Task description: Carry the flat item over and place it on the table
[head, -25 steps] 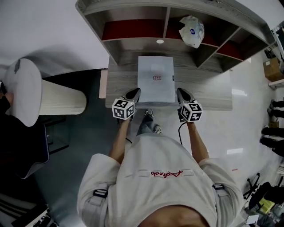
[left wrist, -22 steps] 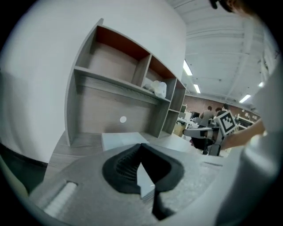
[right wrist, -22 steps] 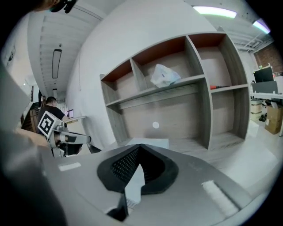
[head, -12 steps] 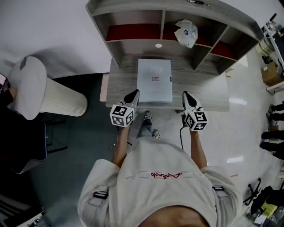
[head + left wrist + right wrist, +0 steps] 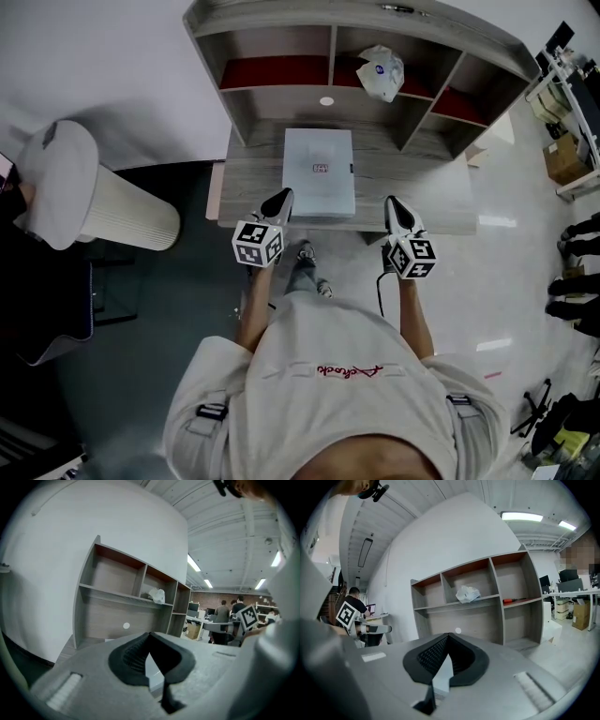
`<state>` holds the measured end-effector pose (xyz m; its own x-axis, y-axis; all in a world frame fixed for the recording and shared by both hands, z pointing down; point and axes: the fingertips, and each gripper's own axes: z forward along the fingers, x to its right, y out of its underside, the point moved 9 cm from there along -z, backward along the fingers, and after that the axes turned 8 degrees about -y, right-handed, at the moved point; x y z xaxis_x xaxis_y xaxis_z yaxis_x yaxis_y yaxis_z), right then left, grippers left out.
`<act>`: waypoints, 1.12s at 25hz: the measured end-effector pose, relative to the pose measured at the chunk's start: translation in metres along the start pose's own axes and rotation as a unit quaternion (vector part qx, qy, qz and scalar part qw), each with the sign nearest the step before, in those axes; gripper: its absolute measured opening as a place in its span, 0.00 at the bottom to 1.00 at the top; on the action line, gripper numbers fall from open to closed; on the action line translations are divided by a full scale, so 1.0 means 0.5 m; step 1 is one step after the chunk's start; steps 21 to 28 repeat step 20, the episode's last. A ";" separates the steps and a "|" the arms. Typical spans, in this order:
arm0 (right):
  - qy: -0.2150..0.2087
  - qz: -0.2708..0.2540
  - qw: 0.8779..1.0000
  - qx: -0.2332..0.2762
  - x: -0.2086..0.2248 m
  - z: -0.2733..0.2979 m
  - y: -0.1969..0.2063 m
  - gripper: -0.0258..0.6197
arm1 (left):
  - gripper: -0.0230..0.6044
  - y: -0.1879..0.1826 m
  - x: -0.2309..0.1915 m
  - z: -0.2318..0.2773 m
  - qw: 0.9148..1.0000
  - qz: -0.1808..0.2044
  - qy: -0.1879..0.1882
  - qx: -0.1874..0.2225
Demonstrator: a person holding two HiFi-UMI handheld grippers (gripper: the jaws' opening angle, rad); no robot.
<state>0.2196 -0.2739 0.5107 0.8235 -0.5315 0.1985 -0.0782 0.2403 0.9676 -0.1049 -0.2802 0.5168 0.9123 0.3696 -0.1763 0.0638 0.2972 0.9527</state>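
Note:
The flat item, a white flat box with a small label, lies on the grey wooden table under the shelf unit. My left gripper is shut and empty, its tips close by the box's front left corner. My right gripper is also shut and empty, a clear gap to the right of the box near the table's front edge. In the left gripper view the left gripper shows its jaws closed together, and the right gripper looks the same in the right gripper view.
A wooden shelf unit rises at the table's back, with a crumpled white bag in one compartment. A white ribbed cylinder stands left of the table. People and desks show far off in the gripper views.
Both grippers have drawn back from the box's front corners; the right one now stands farther to the right. The box stays flat on the table.

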 end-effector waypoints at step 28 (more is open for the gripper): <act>-0.014 -0.004 1.000 0.003 0.004 0.001 0.001 0.05 | 0.04 0.003 0.024 0.007 1.000 -0.011 -0.005 0.012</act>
